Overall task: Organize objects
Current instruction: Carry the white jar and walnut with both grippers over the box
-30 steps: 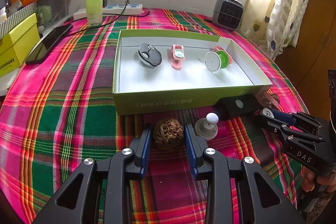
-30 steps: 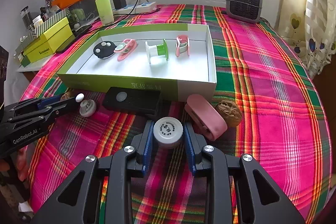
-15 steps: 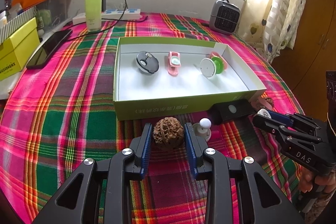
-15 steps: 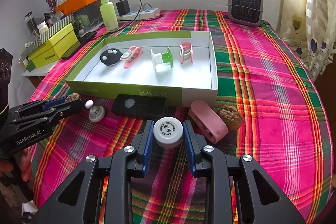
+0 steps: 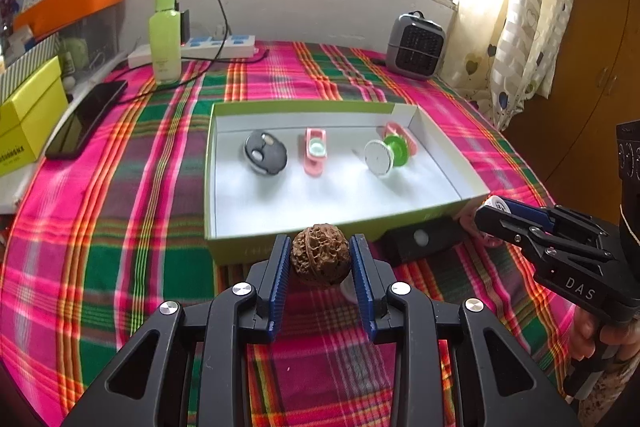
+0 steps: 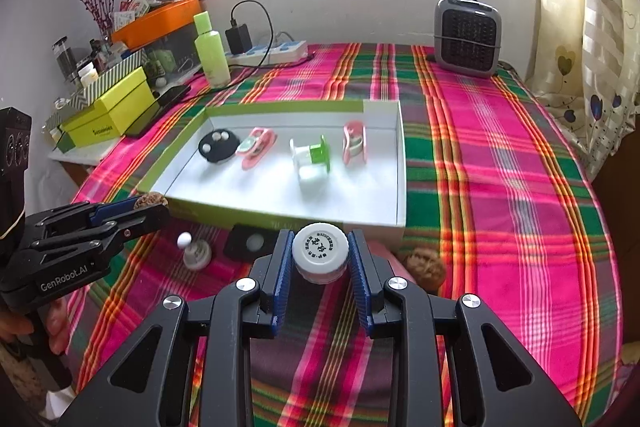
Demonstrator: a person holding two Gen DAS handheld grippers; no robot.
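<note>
Pink-and-green plaid cloth (image 5: 120,227) covered the table under a barred window, and on it sat a shallow lime-green cardboard box with a white inside (image 5: 224,239). From the left wrist camera, the left gripper (image 5: 320,263) had its two blue-padded fingers (image 5: 279,267) pressed against either side of a wrinkled brown walnut (image 5: 320,259), which sat between the pads near their tips, held up in front of the box's near wall. Inside the box lay a black round disc with white buttons (image 5: 265,158), a pink clip (image 5: 315,155) and a green-and-white spool (image 5: 387,154), spaced apart in a row. Off to the right, the right gripper (image 5: 494,207) showed a white cap between its tips, above a flat black rectangular device (image 5: 420,239) lying just beside the box. From the right wrist camera, the right gripper (image 6: 320,259) clamped a small white round-capped jar (image 6: 320,257) between its blue pads (image 6: 282,267), the printed cap facing up and seated close to the fingertips, in front of the box's near wall (image 6: 360,217). Below and right of it a second brown walnut (image 6: 426,265) rested on the cloth. At the left, the left gripper (image 6: 150,205) carried its walnut at the tips, above a white knobbed stand (image 6: 196,251) next to the black device (image 6: 250,242).
</note>
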